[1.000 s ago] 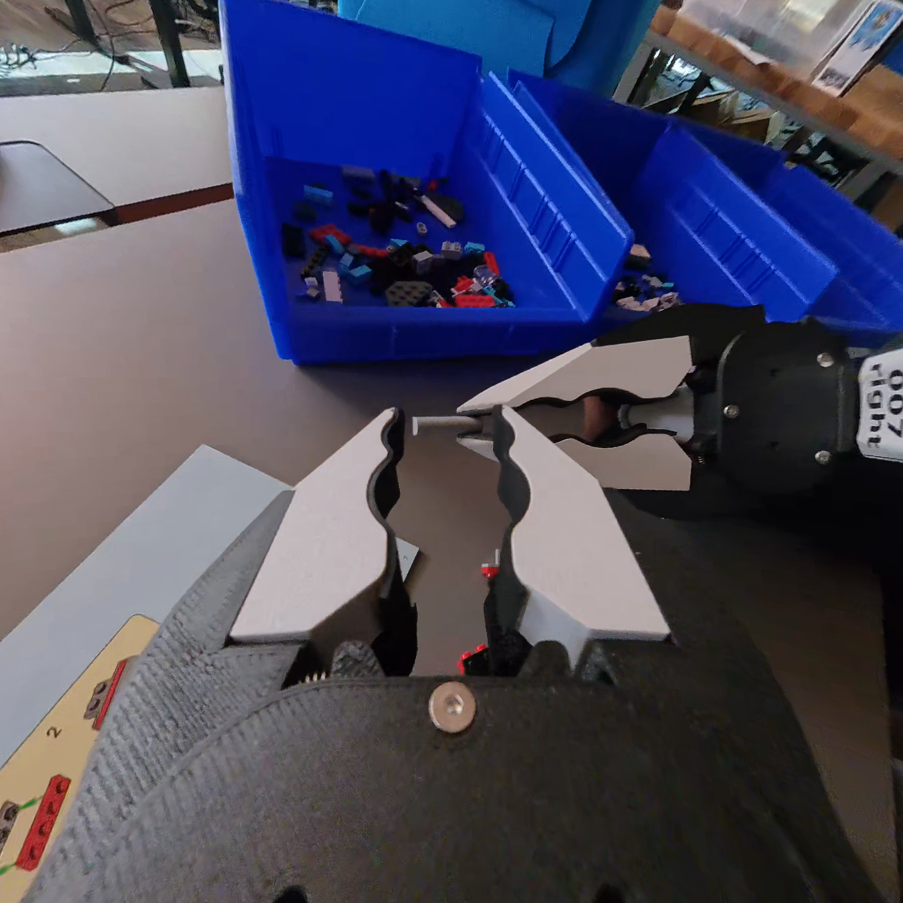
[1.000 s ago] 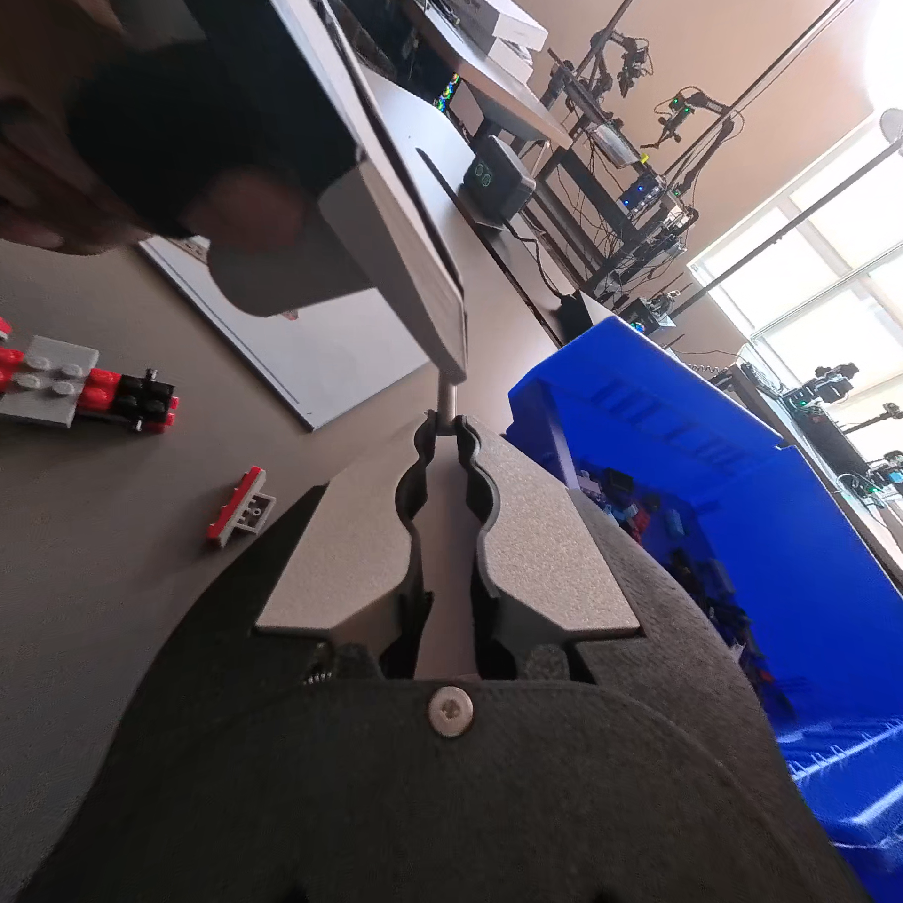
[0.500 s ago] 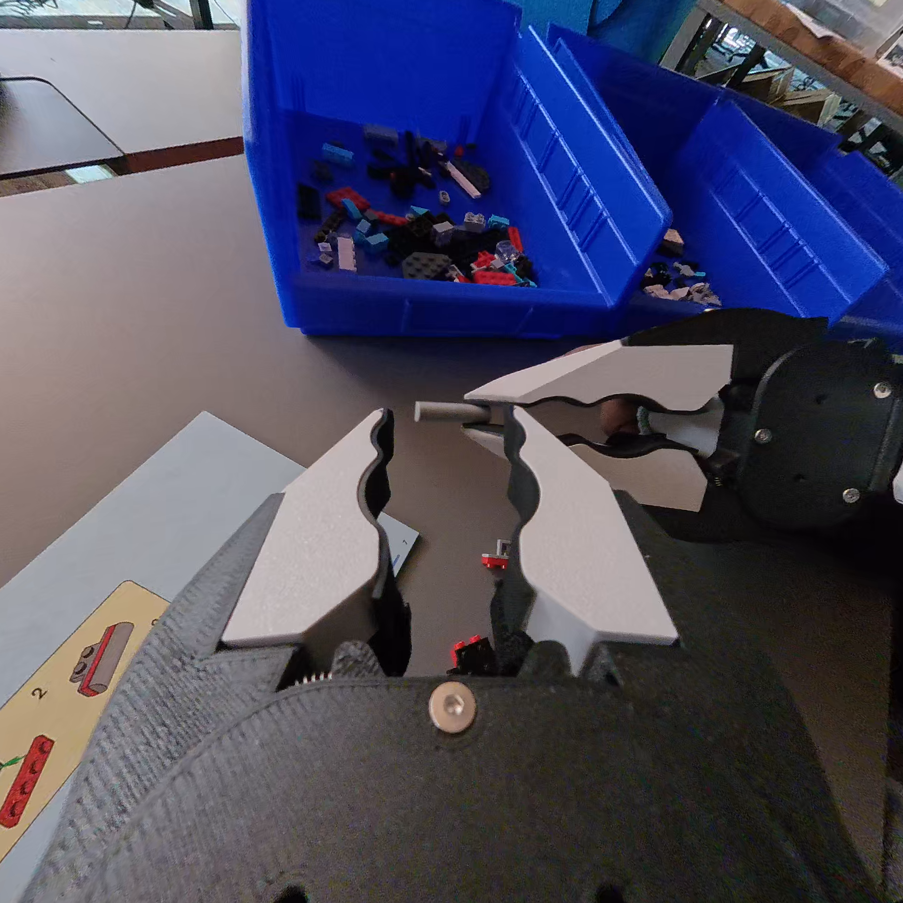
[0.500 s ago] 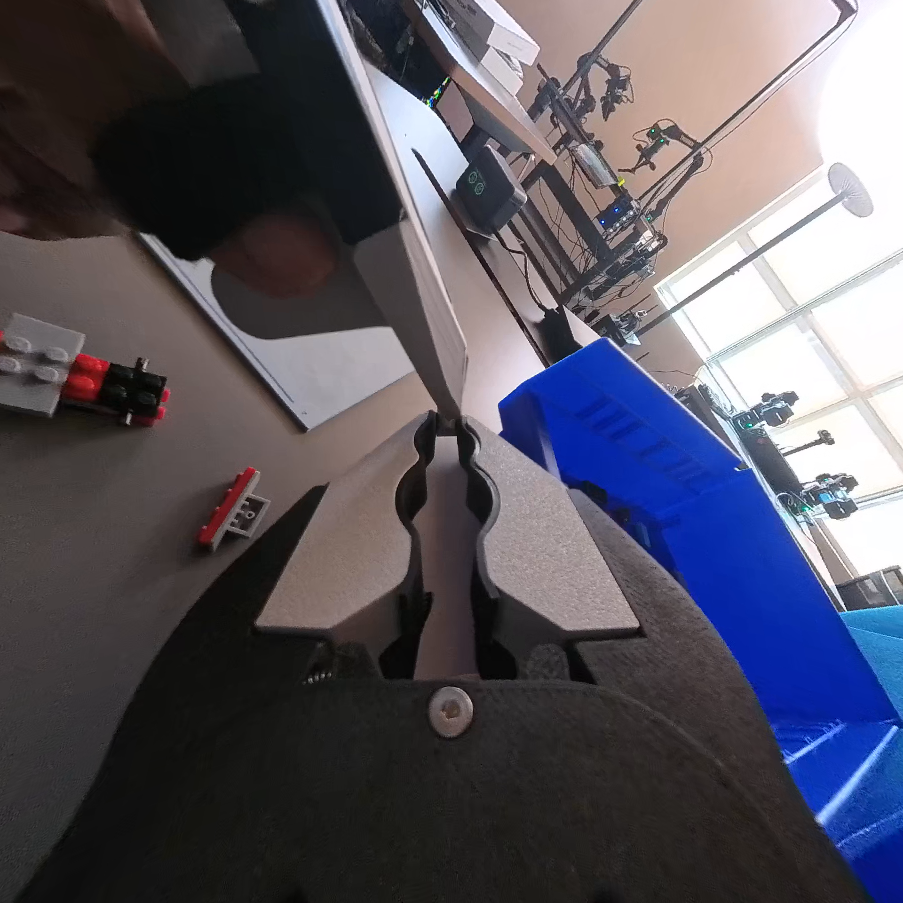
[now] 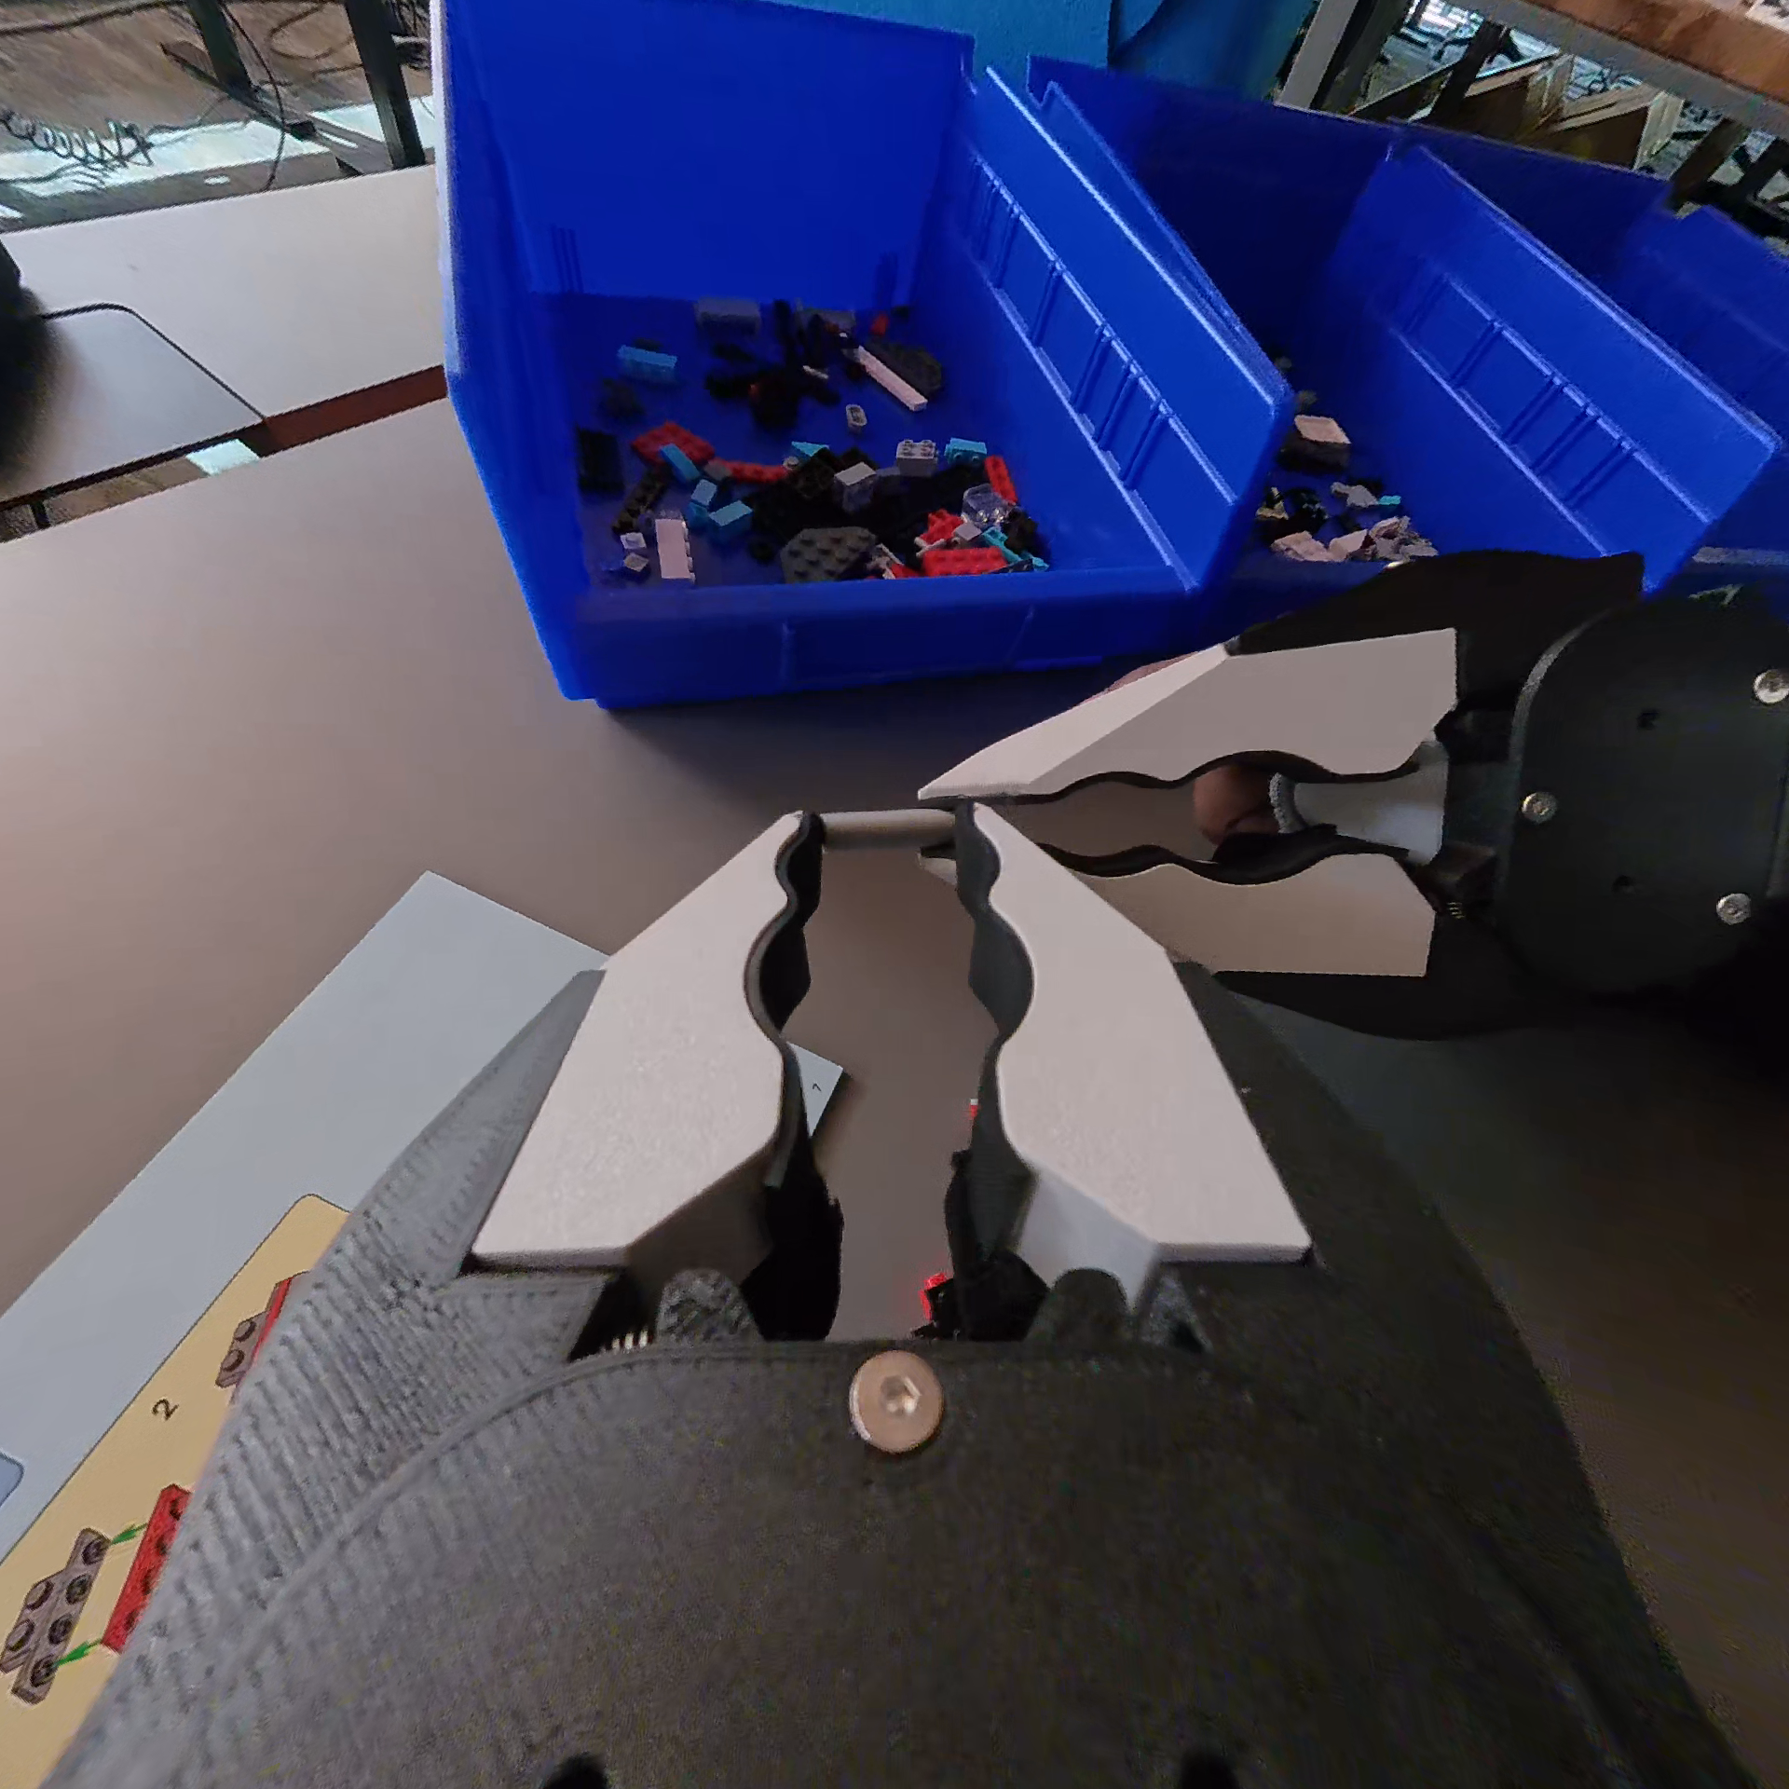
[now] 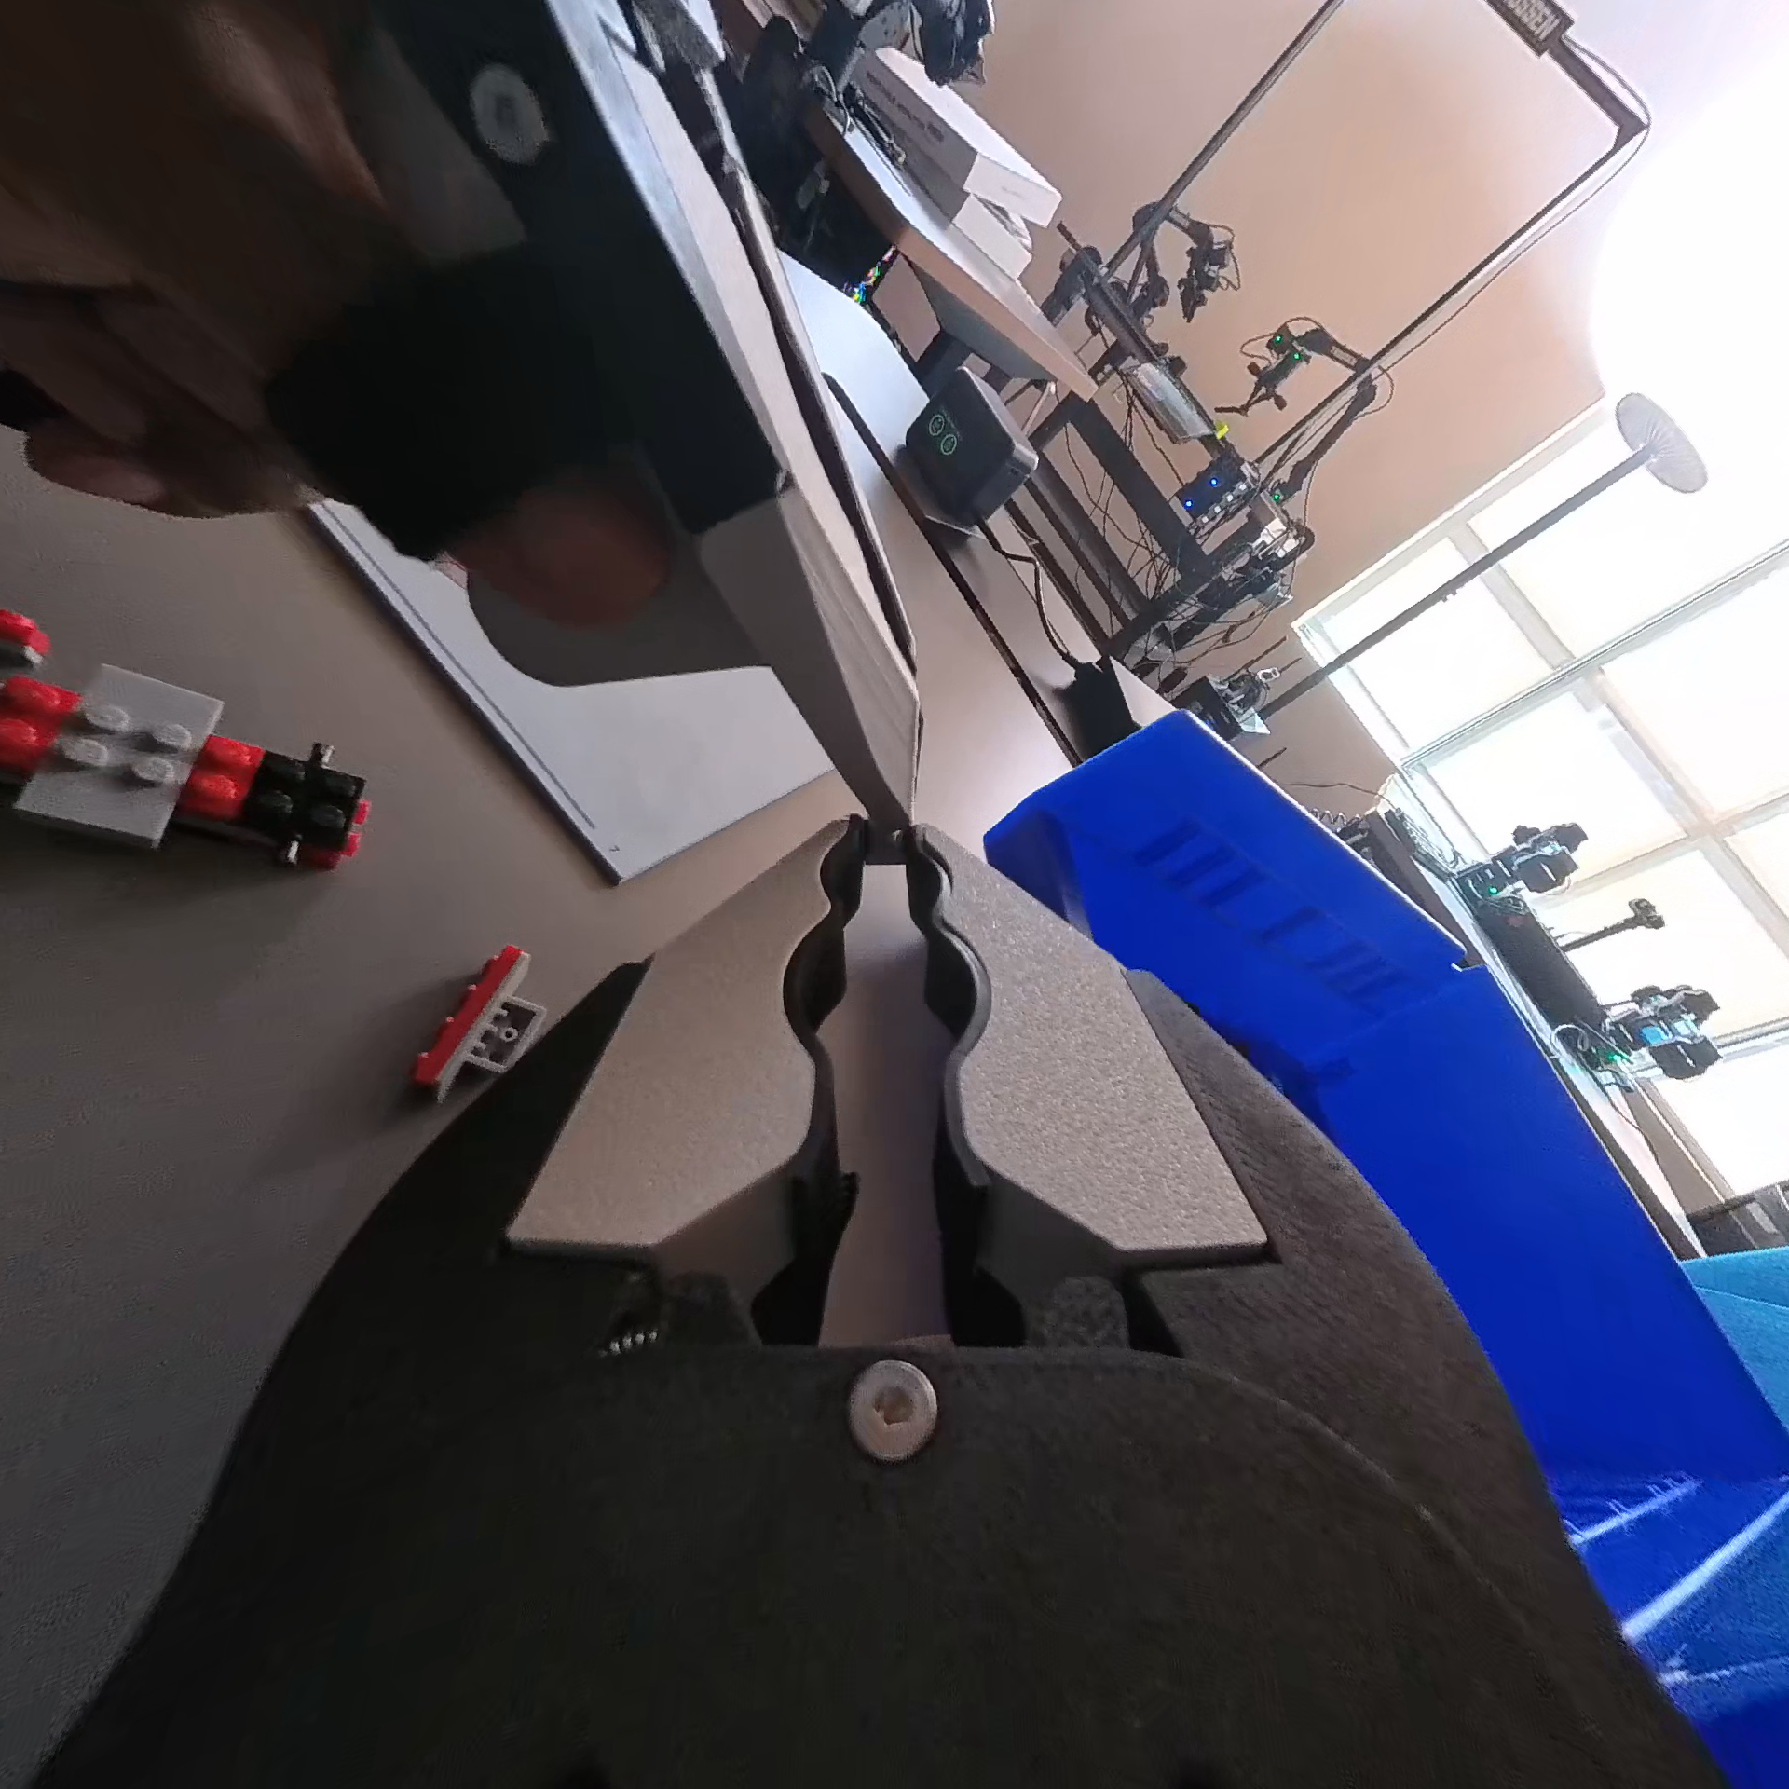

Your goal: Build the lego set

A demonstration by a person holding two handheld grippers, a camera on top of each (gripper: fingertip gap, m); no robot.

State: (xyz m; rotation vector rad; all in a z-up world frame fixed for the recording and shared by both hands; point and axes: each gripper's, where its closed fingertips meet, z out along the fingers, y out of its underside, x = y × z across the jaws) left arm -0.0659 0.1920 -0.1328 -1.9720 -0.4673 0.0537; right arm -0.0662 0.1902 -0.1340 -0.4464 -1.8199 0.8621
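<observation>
Two loose builds, right view only

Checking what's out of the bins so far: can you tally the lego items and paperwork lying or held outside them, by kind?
Grey rod: 1
Assembly: 1
Red-grey piece: 1
Instruction sheet: 1
Total: 4
</observation>
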